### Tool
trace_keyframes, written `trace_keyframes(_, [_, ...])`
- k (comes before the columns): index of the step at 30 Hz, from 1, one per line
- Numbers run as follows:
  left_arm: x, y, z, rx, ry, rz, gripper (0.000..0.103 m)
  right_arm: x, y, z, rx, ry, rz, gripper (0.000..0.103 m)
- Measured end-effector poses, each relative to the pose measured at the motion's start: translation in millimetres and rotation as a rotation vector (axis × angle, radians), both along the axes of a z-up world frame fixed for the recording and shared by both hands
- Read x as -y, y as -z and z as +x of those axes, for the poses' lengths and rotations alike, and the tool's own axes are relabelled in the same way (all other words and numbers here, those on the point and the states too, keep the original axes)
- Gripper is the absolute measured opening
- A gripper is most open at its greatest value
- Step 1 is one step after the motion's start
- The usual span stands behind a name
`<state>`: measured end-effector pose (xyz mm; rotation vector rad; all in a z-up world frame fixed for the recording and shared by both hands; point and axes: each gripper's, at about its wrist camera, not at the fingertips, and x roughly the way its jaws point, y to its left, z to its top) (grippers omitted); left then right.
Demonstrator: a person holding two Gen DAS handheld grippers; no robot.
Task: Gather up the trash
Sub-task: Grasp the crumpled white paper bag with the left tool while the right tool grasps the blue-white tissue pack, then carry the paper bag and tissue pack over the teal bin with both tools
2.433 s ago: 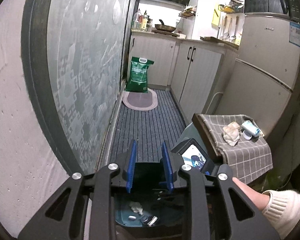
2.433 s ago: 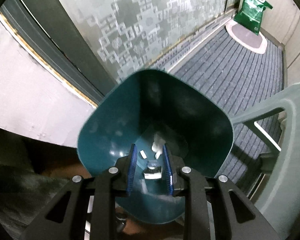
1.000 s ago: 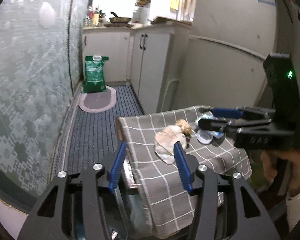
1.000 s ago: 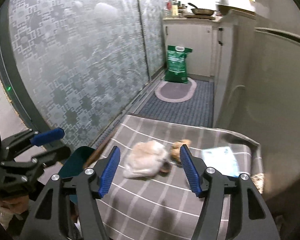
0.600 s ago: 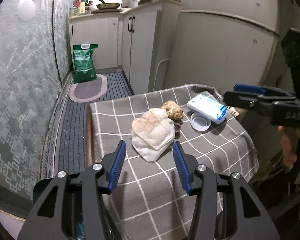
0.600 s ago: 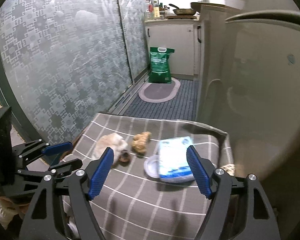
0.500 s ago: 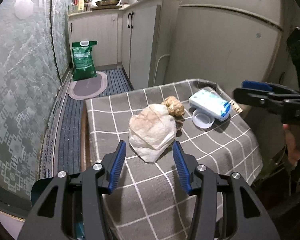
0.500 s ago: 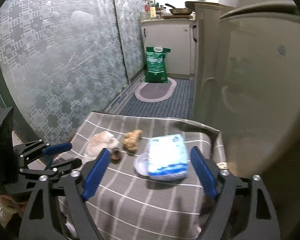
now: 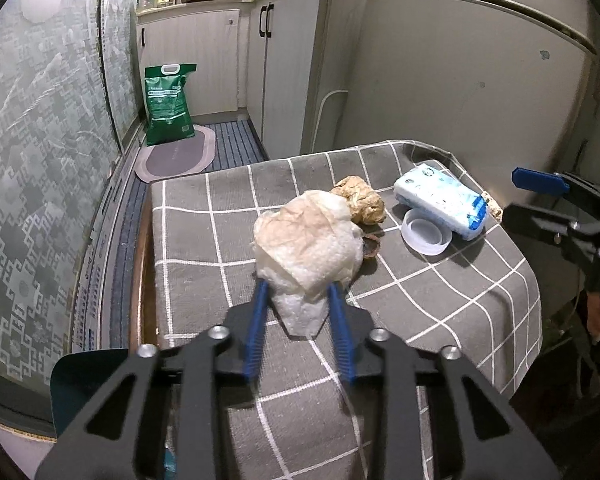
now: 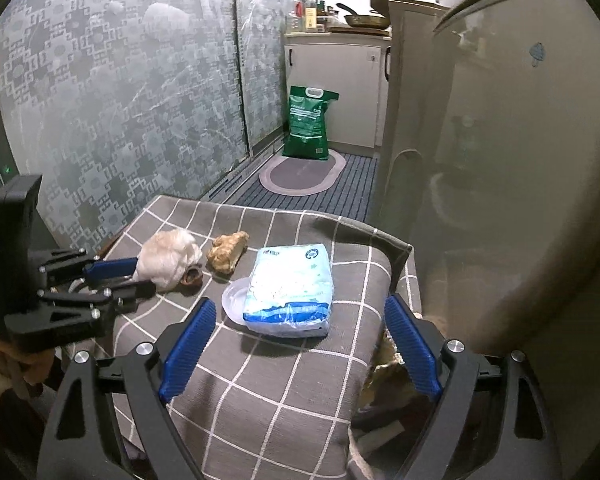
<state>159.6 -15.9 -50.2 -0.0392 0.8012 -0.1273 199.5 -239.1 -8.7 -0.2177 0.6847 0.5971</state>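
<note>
Now left gripper (image 9: 298, 292) fingers (image 9: 256, 320) are closing around crumpled tissue (image 9: 308, 246) mid-cloth.

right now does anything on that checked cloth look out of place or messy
Yes. A crumpled, stained paper towel, a brown lump and a small dark scrap litter the cloth. The wipes pack lies partly on a loose clear lid.

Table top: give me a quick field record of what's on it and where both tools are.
surface: checked cloth
crumpled tissue: between left tool fingers, jaws closing on it
brown lump: just behind tissue
wipes pack: lying flat, overlapping clear lid
right tool: open, nothing between fingers, short of wipes pack
bin: teal, at table's left edge
</note>
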Motion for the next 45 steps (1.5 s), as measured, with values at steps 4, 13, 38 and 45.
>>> trace_keyframes(4, [-3,-1,1,-0.008,-0.020,-0.011,0.010,-1,5,1,0.010,-0.011,-0.023,0.087])
trace_keyframes(13, [-10,-9,-5,0.025,-0.033,-0.032,0.003,-8,10,5,0.006,-0.010,-0.045,0.087])
trace_keyframes(38, [-43,-34,-34,0.083,-0.034,-0.087,0.003,-39,30,30,-0.053,0.041,-0.064,0.075])
trace_keyframes(45, [-56,-41,-44,0.100,-0.045,-0.089,0.003,-40,32,34,-0.078,0.082,-0.070,0.055])
